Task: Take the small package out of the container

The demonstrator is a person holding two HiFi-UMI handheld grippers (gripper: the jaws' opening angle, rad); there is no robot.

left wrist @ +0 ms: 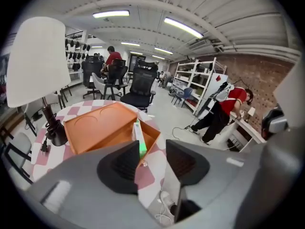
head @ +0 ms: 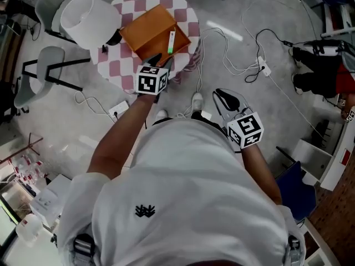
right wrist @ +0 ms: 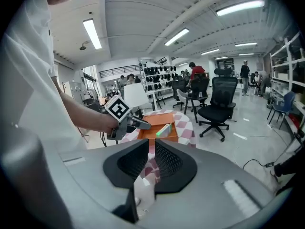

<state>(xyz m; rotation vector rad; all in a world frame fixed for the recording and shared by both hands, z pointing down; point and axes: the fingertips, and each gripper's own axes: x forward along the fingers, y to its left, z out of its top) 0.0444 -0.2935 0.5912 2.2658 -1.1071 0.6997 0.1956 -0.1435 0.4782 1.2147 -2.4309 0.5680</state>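
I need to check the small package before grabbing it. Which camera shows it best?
The left gripper view: the package is nearest and largest, standing on edge in the orange box, only its lower end hidden. The head view shows it whole but small; the right gripper view, far off.

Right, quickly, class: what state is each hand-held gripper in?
Left hand-held gripper: jaws opening, holding nothing.
Right hand-held gripper: barely open, empty.
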